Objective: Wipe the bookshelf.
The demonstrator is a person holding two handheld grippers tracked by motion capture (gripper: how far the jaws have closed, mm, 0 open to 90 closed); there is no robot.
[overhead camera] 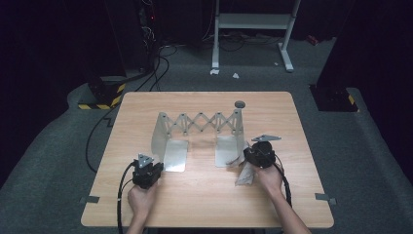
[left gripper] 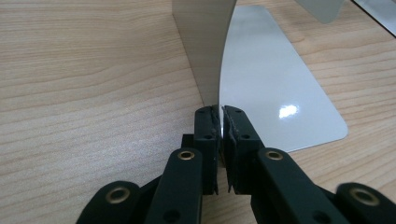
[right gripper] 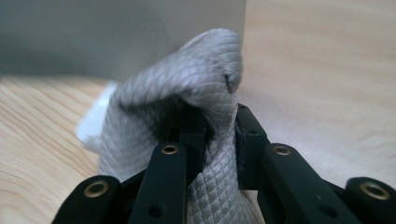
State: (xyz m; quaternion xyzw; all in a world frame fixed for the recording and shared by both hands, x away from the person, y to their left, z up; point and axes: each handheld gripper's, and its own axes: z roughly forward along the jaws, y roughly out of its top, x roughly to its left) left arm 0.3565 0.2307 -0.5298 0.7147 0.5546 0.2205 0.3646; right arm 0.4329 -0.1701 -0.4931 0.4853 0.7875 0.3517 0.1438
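Note:
An extendable metal book rack point(overhead camera: 199, 122) with a scissor lattice stands in the middle of the wooden table point(overhead camera: 204, 195). In the left gripper view my left gripper point(left gripper: 221, 119) is shut on the near edge of the rack's left upright plate point(left gripper: 205, 46), beside its flat base plate point(left gripper: 275, 84). In the high view that gripper point(overhead camera: 154, 160) sits at the rack's left end. My right gripper point(right gripper: 219, 121) is shut on a grey quilted cloth point(right gripper: 187, 84), bunched up against the right upright plate point(right gripper: 116, 32). From above, the cloth point(overhead camera: 245, 174) hangs below the right gripper point(overhead camera: 249, 157).
A small round grey knob point(overhead camera: 239, 104) tops the rack's right end. Beyond the table are a white desk frame point(overhead camera: 253, 22), cables on the grey floor point(overhead camera: 160, 63) and yellow-black striped bases point(overhead camera: 102, 95). Tape tabs mark the table's front corners point(overhead camera: 89, 199).

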